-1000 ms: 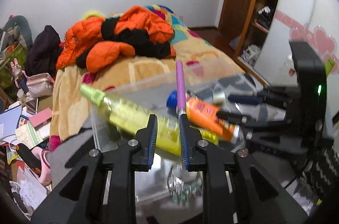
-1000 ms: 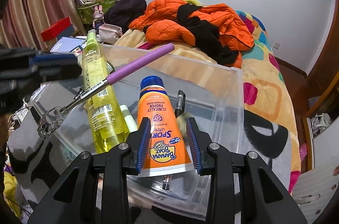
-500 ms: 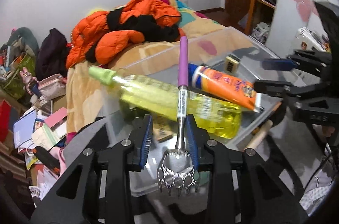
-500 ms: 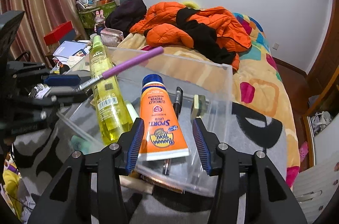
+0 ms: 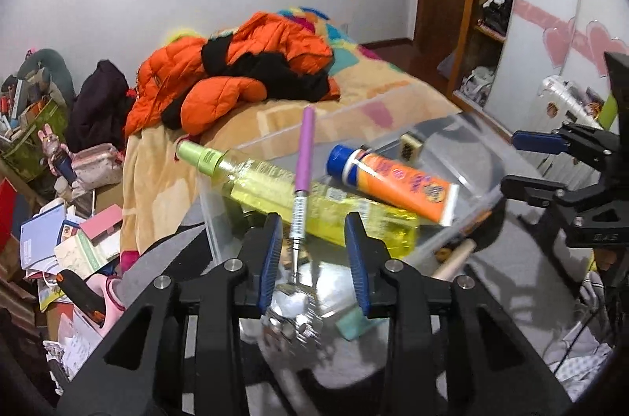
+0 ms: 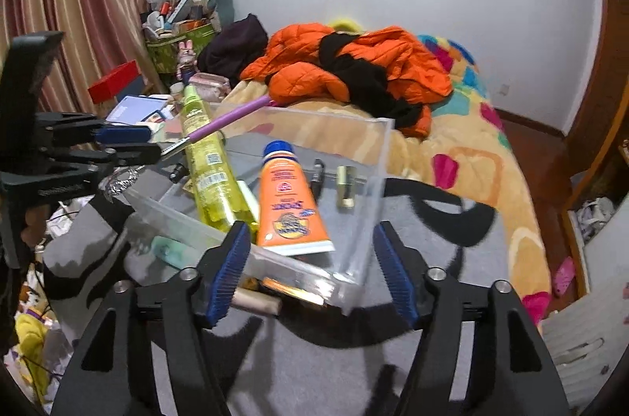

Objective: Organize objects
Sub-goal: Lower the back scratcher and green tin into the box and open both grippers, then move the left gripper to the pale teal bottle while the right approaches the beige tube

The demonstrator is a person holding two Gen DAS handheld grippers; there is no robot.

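The back scratcher (image 5: 302,180) is lying across the clear plastic bin (image 6: 377,156), long axis running straight away from the left gripper (image 5: 314,258), whose 2 jaws have just been opening off its shaft; right gripper (image 6: 310,272) is gaping, nothing held

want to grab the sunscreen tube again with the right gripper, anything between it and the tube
Yes. The near wall of the clear bin runs across between the right gripper and the orange sunscreen tube lying inside. Its jaws have just been opening and hold nothing. From above, nothing visible covers the tube.
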